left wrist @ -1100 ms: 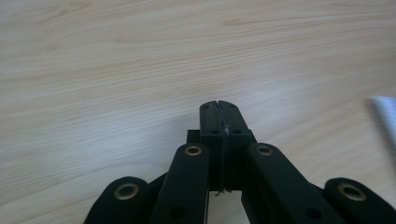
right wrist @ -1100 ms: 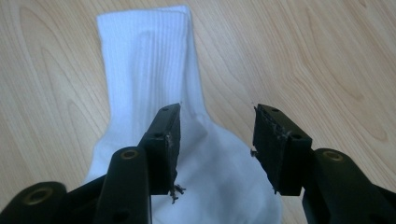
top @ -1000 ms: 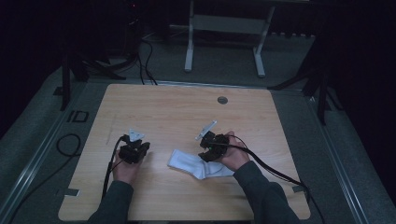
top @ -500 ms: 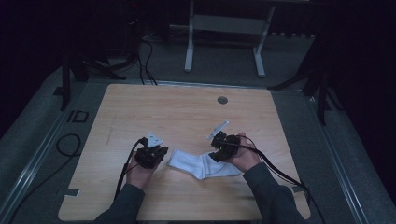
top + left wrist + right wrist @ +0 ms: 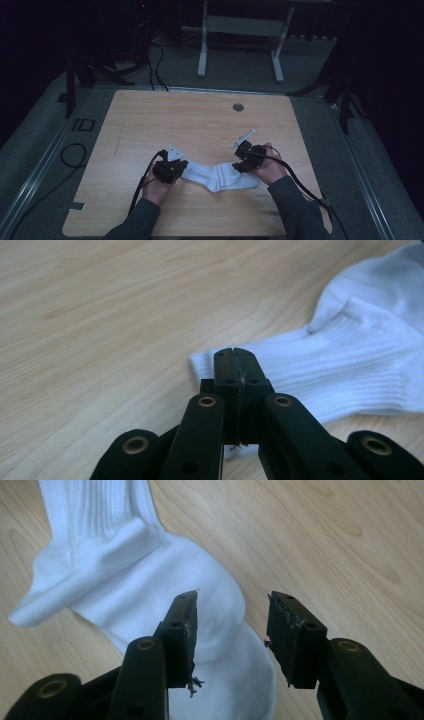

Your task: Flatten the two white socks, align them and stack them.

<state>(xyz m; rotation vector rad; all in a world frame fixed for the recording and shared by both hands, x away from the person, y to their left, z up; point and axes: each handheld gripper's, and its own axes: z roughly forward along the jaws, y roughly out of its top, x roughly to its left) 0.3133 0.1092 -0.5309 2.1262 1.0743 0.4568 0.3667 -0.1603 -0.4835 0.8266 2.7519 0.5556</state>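
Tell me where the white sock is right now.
In the high view the white sock lies on the near half of the wooden table, stretched between the left gripper at its ribbed end and the right gripper.

dim room; light wooden table [image 5: 150, 120] on grey floor [image 5: 380, 165], white metal frame [image 5: 240, 30] behind.

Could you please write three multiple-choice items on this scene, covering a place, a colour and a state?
1. Where does the sock lie? A. on the floor B. on the table between the hand-held grippers C. on the far table edge
2. What colour is the sock? A. white B. red C. black
3. How do the right hand-held gripper jaws stand? A. apart B. pressed together C. clamped on a cable

B: the high view shows it between both hands.
A: both gripper views show white fabric.
A: a gap shows between the jaws, which have just been closing, over the sock.
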